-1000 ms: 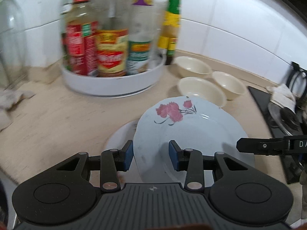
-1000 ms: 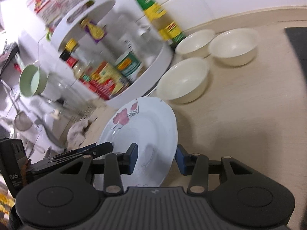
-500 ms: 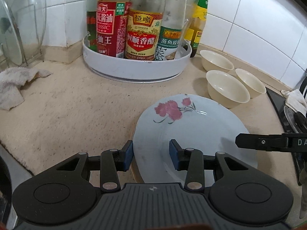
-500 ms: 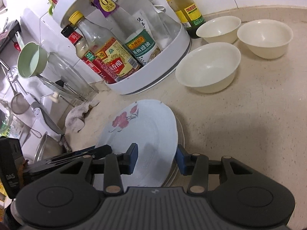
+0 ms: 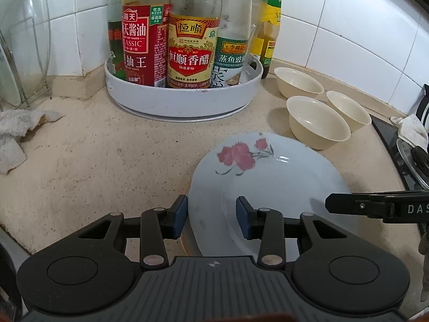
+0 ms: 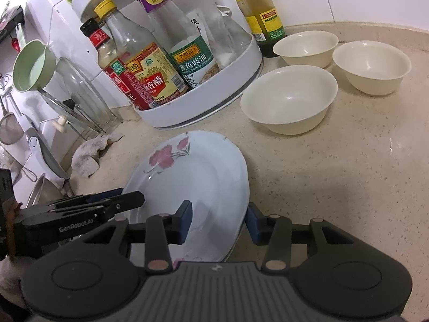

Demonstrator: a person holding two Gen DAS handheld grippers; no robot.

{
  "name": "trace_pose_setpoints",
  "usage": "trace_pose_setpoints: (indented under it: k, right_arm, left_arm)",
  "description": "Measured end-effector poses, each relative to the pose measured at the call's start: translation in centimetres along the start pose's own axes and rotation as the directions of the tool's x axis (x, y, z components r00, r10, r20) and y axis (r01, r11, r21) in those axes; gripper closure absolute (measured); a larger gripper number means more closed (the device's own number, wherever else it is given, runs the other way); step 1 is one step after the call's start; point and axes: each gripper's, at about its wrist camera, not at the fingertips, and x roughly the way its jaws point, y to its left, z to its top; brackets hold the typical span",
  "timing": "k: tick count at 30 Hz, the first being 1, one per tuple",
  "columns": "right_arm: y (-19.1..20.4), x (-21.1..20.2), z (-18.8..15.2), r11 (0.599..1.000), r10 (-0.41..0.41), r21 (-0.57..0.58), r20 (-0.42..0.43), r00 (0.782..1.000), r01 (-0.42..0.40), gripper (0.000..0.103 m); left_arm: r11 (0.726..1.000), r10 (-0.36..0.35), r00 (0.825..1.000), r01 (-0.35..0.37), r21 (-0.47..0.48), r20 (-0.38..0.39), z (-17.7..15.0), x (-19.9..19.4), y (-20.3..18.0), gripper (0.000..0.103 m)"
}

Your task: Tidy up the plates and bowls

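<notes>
A pale blue plate with a pink flower [image 5: 268,177] lies on the beige counter, seemingly on top of another plate whose rim shows beneath it [image 5: 186,244]. My left gripper [image 5: 211,221] is open, its fingers straddling the plate's left rim. My right gripper [image 6: 219,222] is open, its fingers straddling the plate's right rim [image 6: 241,187]. Neither presses the plate. Three cream bowls [image 5: 317,122] [image 5: 299,83] [image 5: 348,110] stand beyond the plate, also in the right wrist view [image 6: 289,99].
A white turntable tray [image 5: 185,99] of sauce bottles stands at the back by the tiled wall. A rag [image 5: 16,131] and a glass lid rack [image 5: 24,48] are at the left. A stove [image 5: 402,145] is at the right.
The plate has come down from a tilt above the lower plate to lie flatter and lower on it. Both grippers came lower and level, still open around its rims.
</notes>
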Motion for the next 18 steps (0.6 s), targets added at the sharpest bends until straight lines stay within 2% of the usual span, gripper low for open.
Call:
trace_pose_setpoints:
  k: [11, 18]
  right_arm:
    - [0.01, -0.09, 0.08, 1.0, 0.013, -0.004, 0.0, 1.0, -0.013, 0.06]
    - [0.16, -0.64, 0.03, 1.0, 0.004, -0.022, 0.011, 1.0, -0.003, 0.06]
  left_arm:
    - [1.0, 0.028, 1.0, -0.027, 0.01, -0.007, -0.07, -0.03, -0.06, 0.057]
    - [0.999, 0.049, 0.999, -0.049, 0.001, -0.02, -0.14, -0.13, 0.04, 0.053]
